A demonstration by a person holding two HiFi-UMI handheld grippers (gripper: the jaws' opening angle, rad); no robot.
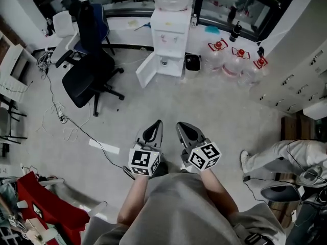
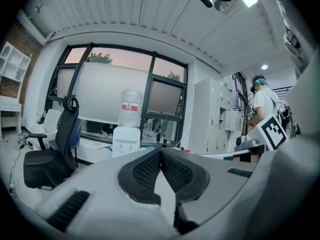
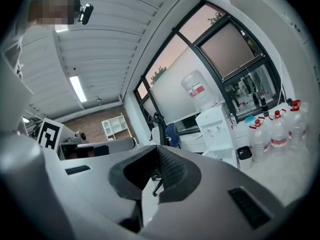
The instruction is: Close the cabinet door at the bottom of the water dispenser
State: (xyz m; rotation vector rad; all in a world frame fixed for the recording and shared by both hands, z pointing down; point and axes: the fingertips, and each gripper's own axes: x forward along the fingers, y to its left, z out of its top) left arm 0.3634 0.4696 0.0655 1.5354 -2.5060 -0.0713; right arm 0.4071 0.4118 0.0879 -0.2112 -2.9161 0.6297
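The water dispenser (image 1: 171, 34) is standing at the far edge of the floor (image 1: 214, 111), against the window wall, with a large bottle sitting on top of it. Its cabinet door (image 1: 145, 71) is hanging open at the bottom, swung out to the left of the base and showing its white inner face, so the compartment behind it is lying exposed.

Both tools are hovering well apart from that door, over the middle of the floor and close to the person's body. The left gripper (image 1: 158, 122) is pointing toward the dispenser with its jaws pressing together on nothing. The right gripper (image 1: 180, 125), just beside it, is also showing its jaws meeting at the tips with nothing between them.

A black office chair (image 1: 89, 70) is sitting to the left of the open door. A small dark bin (image 1: 192, 62) is standing just beside the dispenser's right side, and several water bottles (image 1: 235, 60) are clustering farther right along the same edge.
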